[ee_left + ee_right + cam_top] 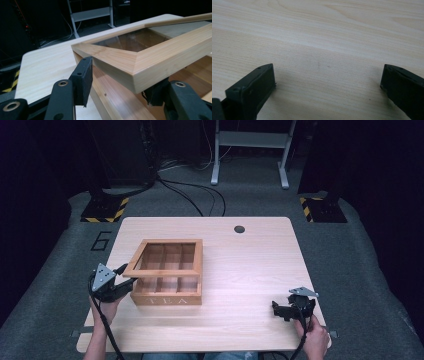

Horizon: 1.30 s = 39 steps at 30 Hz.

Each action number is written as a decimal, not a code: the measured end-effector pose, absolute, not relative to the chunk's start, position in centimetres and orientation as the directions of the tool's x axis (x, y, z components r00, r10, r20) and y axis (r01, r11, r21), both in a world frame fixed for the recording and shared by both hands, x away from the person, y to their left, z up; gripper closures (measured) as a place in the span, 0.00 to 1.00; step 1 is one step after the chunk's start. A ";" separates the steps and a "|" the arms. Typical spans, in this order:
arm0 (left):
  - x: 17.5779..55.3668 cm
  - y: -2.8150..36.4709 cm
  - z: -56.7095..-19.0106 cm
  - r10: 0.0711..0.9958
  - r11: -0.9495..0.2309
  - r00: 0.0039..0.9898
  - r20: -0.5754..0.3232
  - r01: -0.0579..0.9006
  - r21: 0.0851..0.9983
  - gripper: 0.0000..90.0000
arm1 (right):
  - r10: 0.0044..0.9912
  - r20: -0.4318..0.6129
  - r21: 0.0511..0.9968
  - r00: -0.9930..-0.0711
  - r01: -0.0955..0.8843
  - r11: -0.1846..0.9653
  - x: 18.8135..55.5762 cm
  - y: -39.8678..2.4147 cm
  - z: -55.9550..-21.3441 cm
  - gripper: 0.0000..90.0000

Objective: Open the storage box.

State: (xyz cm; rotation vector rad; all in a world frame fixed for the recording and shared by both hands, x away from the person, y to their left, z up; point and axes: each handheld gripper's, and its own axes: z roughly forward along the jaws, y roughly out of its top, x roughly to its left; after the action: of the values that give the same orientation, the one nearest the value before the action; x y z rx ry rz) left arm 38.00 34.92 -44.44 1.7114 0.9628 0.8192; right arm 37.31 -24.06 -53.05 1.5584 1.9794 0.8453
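High view puts your left gripper at the near left corner of the wooden tea box, which sits on the left half of the light wood table with the word TEA on its front wall facing you. The box's glass-paned lid is raised at the front, its frame tilted up above the compartments. Three dividers' worth of compartments show through the pane and under the lifted edge.

Left gripper view shows your jaws set around the lid's corner: one pad lies against the outer side of the frame on the left, the other sits tucked under the frame's corner on the right. The lid's wood fills the gap between them, so you have a grip on the lid, with the box's side wall visible below the raised frame.

Your right gripper rests near the table's near right edge, well apart from the box, with your hand behind it. Right gripper view shows its two black jaws standing wide apart over bare tabletop, with nothing between them.

On the floor beyond the table you can see a white metal stand and black cables.
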 end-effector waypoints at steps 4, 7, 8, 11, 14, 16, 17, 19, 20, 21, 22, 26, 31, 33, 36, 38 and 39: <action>38.3 35.0 -43.9 0.885 -0.215 0.456 0.096 0.217 0.952 0.55 | 0.976 0.012 0.722 -0.219 0.677 0.143 37.3 -23.9 -53.1 0.00; 38.5 34.9 -43.5 0.890 -0.215 0.444 0.102 0.211 0.954 0.58 | 0.971 0.004 0.720 -0.238 0.675 0.162 37.3 -24.1 -53.0 0.00; 38.5 34.9 -43.4 0.892 -0.219 0.439 0.110 0.206 0.954 0.59 | 0.972 0.007 0.719 -0.234 0.677 0.158 37.3 -24.0 -53.0 0.00; 38.8 34.9 -42.8 0.893 -0.223 0.435 0.116 0.205 0.953 0.61 | 0.972 0.007 0.717 -0.236 0.679 0.160 37.3 -24.1 -53.0 0.00; 39.0 34.7 -42.3 0.898 -0.231 0.422 0.127 0.204 0.952 0.62 | 0.972 0.006 0.719 -0.236 0.676 0.160 37.3 -24.1 -53.0 0.00; 39.2 34.6 -41.9 0.899 -0.234 0.419 0.129 0.208 0.950 0.62 | 0.972 0.006 0.719 -0.236 0.676 0.160 37.3 -24.1 -53.0 0.00; 39.3 34.6 -41.7 0.899 -0.231 0.419 0.125 0.211 0.950 0.63 | 0.971 0.003 0.720 -0.238 0.675 0.163 37.3 -24.1 -53.1 0.00; 39.5 34.6 -41.4 0.900 -0.230 0.418 0.122 0.220 0.948 0.63 | 0.971 0.004 0.719 -0.239 0.675 0.163 37.3 -24.1 -53.0 0.00; 39.5 34.6 -41.3 0.900 -0.232 0.417 0.123 0.220 0.947 0.63 | 0.973 0.008 0.718 -0.232 0.679 0.156 37.3 -24.0 -53.0 0.00; 39.6 34.7 -41.2 0.900 -0.234 0.419 0.123 0.224 0.946 0.63 | 0.972 0.007 0.718 -0.233 0.678 0.157 37.3 -24.0 -53.0 0.00; 39.7 34.7 -41.1 0.900 -0.231 0.419 0.121 0.222 0.947 0.63 | 0.973 0.008 0.718 -0.233 0.678 0.157 37.3 -24.0 -53.0 0.00; 40.0 34.7 -40.7 0.899 -0.229 0.422 0.115 0.229 0.946 0.64 | 0.972 0.007 0.718 -0.235 0.678 0.159 37.3 -24.1 -53.0 0.00; 40.4 34.8 -40.1 0.900 -0.217 0.424 0.099 0.240 0.946 0.65 | 0.971 0.003 0.720 -0.239 0.674 0.164 37.3 -24.1 -53.1 0.00; 40.6 34.9 -39.9 0.900 -0.213 0.426 0.093 0.244 0.946 0.65 | 0.972 0.007 0.718 -0.234 0.678 0.158 37.3 -24.0 -53.0 0.00; 40.9 34.9 -39.6 0.899 -0.209 0.428 0.087 0.247 0.946 0.65 | 0.972 0.006 0.719 -0.236 0.677 0.160 37.3 -24.1 -53.0 0.00; 41.0 34.9 -39.5 0.900 -0.212 0.427 0.091 0.246 0.946 0.66 | 0.973 0.009 0.717 -0.232 0.679 0.155 37.3 -24.0 -53.0 0.00; 41.0 34.9 -39.4 0.899 -0.213 0.428 0.089 0.250 0.944 0.66 | 0.972 0.005 0.720 -0.236 0.676 0.160 37.3 -24.1 -53.0 0.00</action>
State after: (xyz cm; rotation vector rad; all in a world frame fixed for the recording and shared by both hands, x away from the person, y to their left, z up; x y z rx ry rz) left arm 41.04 34.90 -39.38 1.7111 1.0050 0.8369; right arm 37.31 -24.05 -53.05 1.5595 1.9788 0.8452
